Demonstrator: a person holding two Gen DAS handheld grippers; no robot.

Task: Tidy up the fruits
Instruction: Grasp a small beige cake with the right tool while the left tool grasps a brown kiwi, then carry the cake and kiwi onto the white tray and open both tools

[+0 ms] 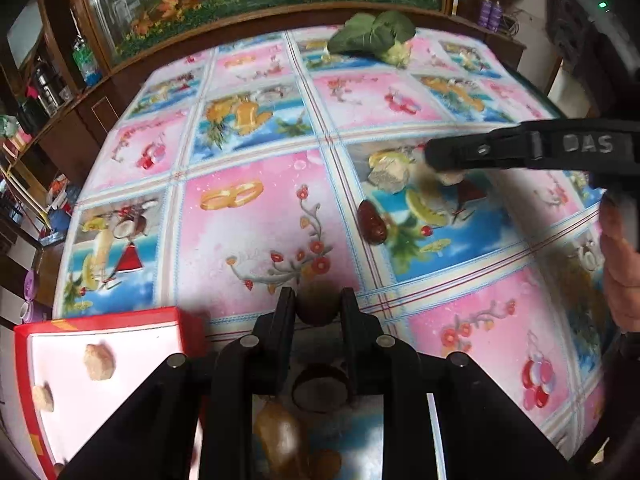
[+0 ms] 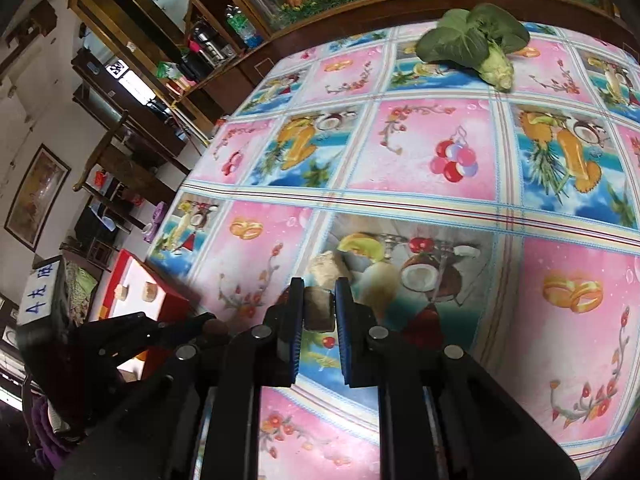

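Over on the left edge of the desk [image 1: 256, 240] sits a red box [image 1: 100, 316] with a white inside, and the left wrist view shows two pale lumpy fruits [image 1: 99, 362] lying in it; the right wrist view only catches that box small and far off. The left gripper [image 1: 318, 306] has its fingers [image 1: 286, 312] pinched in on a dark brown round fruit [image 1: 318, 300], held just above the patterned cloth. Further right in that same view a dark red date [image 1: 372, 222] lies loose on the cloth, something the other camera doesn't pick up at all. Next to it the right gripper [image 2: 319, 304] reaches in from the side, and you can't really tell its grip from there, but its own camera shows the blue-padded fingers [image 2: 298, 320] closed snug on a tan blocky piece [image 2: 318, 308], with another pale chunk [image 2: 328, 266] just beyond it. A leafy green vegetable [image 2: 476, 40] sits way at the back.
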